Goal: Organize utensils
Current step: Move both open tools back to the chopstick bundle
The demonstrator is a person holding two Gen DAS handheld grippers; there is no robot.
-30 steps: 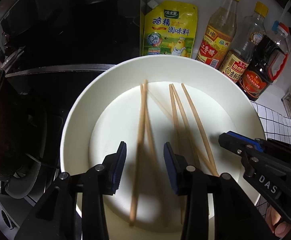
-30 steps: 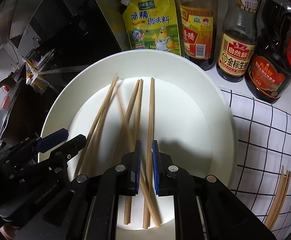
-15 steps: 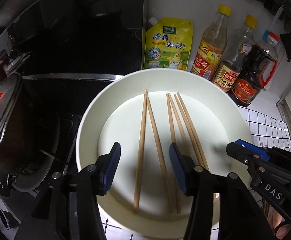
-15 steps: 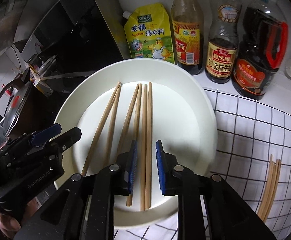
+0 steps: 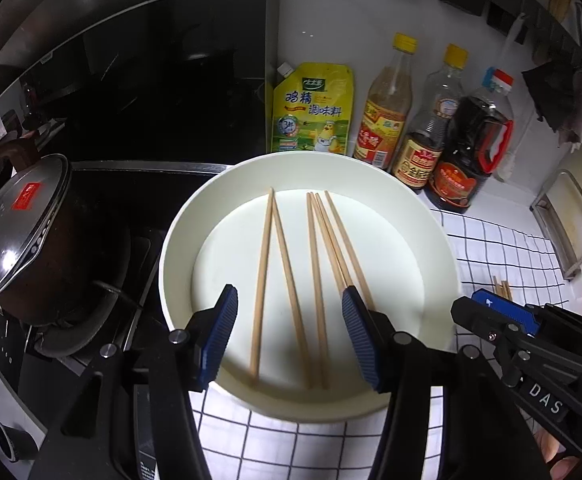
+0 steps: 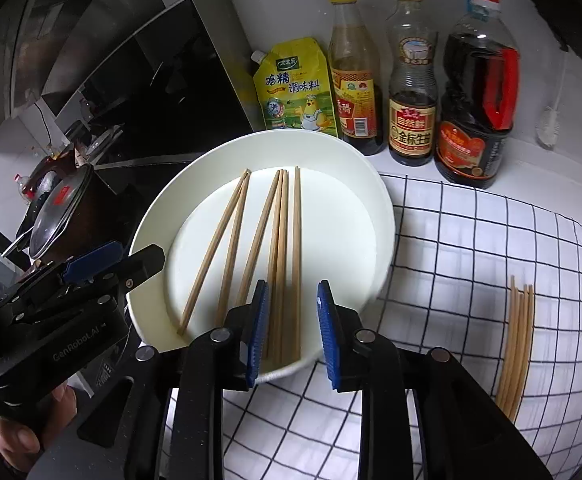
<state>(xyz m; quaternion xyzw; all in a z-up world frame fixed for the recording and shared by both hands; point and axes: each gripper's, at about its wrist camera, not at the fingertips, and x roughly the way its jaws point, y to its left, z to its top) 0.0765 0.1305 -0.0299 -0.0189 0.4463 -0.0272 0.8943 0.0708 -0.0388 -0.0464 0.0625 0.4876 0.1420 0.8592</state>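
Left wrist view: your left hand-held gripper (image 5: 289, 338) hangs above the white plate (image 5: 431, 240), jaws apart and opening, gripping nothing. 5 chopsticks (image 5: 315, 280) lie flat on the plate.

Right wrist view: your right hand-held gripper (image 6: 291, 330) is also empty, jaws opening over the plate's near rim. More loose chopsticks (image 6: 517, 344) lie on the checked worktop (image 6: 451, 248), well apart from the plate.

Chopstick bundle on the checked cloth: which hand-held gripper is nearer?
Right. The right hand-held gripper hangs over the white bowl's near rim, beside the chopstick bundle. The left hand-held gripper is over the bowl's far side.
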